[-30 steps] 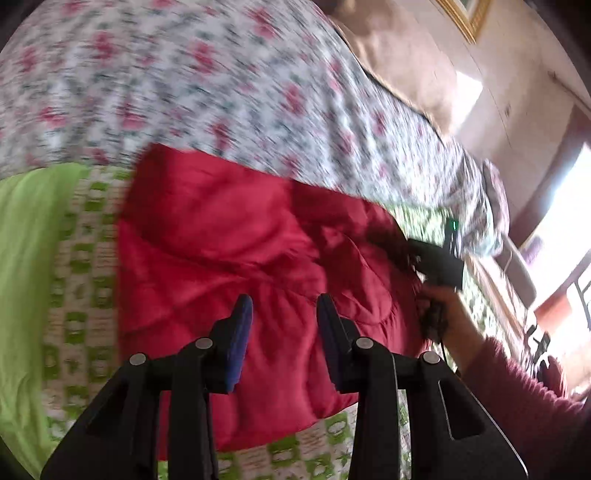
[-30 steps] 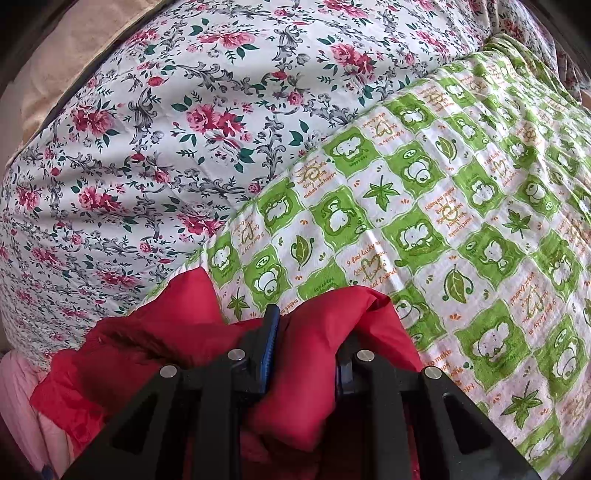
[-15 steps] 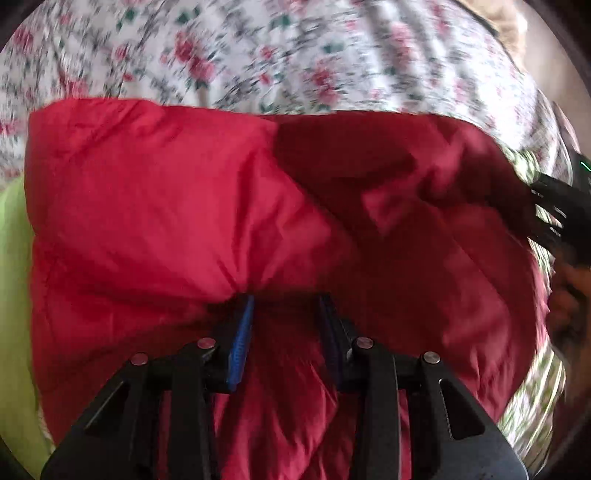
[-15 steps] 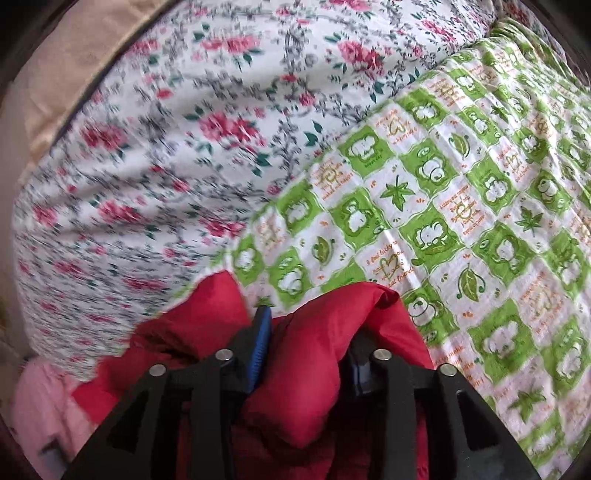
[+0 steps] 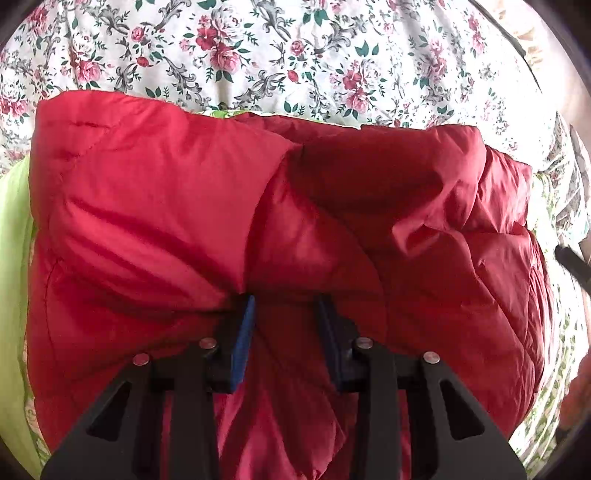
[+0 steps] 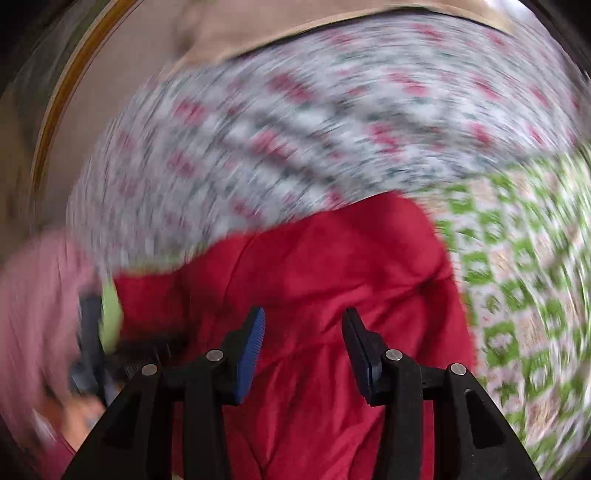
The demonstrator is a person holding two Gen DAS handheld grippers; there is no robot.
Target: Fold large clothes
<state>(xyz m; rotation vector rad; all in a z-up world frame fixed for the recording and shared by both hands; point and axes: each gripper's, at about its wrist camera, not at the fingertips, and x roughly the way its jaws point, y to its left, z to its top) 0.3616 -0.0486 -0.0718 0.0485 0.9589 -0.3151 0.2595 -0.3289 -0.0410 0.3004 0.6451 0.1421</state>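
A red padded jacket lies folded in a thick bundle on the bed and fills most of the left wrist view. My left gripper has its jaws apart, pressed down into the jacket with a ridge of fabric bulging between the blue pads. In the blurred right wrist view the jacket lies below my right gripper, which is open and holds nothing. The other hand in a pink sleeve and a black tool show at the left of that view.
A white floral sheet covers the bed beyond the jacket. A green-and-white patterned blanket lies to the right, with plain lime-green cloth at the left. A tan headboard or wall stands behind.
My right gripper has let go of the red jacket, opened and swung quickly. My left gripper has moved down from above the jacket and pressed into it.
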